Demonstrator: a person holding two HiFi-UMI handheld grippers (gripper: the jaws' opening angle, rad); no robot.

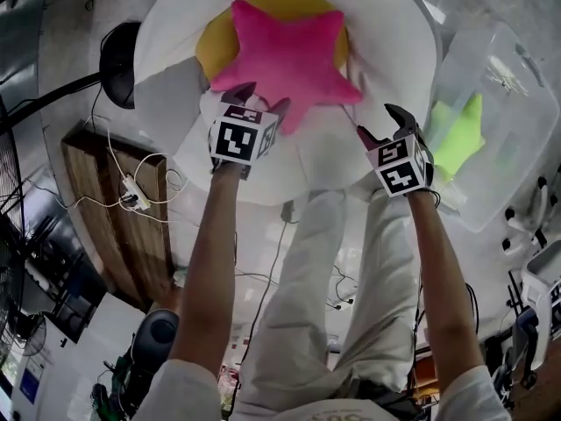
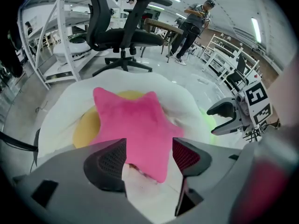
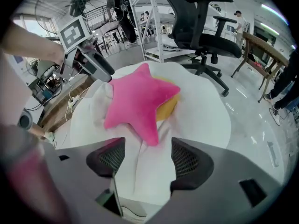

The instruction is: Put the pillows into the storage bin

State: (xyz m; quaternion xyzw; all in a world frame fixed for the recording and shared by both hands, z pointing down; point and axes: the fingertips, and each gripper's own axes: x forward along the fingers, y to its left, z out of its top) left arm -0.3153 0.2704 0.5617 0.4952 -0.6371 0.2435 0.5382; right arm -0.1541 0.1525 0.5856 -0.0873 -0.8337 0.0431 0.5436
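Pink pillow (image 1: 289, 55) ahead, both grippers' (image 1: 263, 97) (image 1: 379, 123) fingers gape empty.

A pink star pillow (image 1: 289, 60) atop yellow pillow (image 1: 219, 42); green star pillow (image 1: 460, 139) inside clear storage bin (image 1: 517, 77).

Head view. Bare white beanbag (image 1: 386, 77) at 6 o'clock of pink star pillow (image 1: 289, 55), open between left gripper (image 1: 261, 99) and right gripper (image 1: 383, 123), jaws of both apart. Yellow pillow (image 1: 215, 46) wedged under the star at 10 o'clock. Off beanbag's edge at 3 o'clock: clear storage bin (image 1: 517, 86), partly filled by green star pillow (image 1: 460, 134). Black round stand (image 1: 118, 60) close at 9 o'clock.
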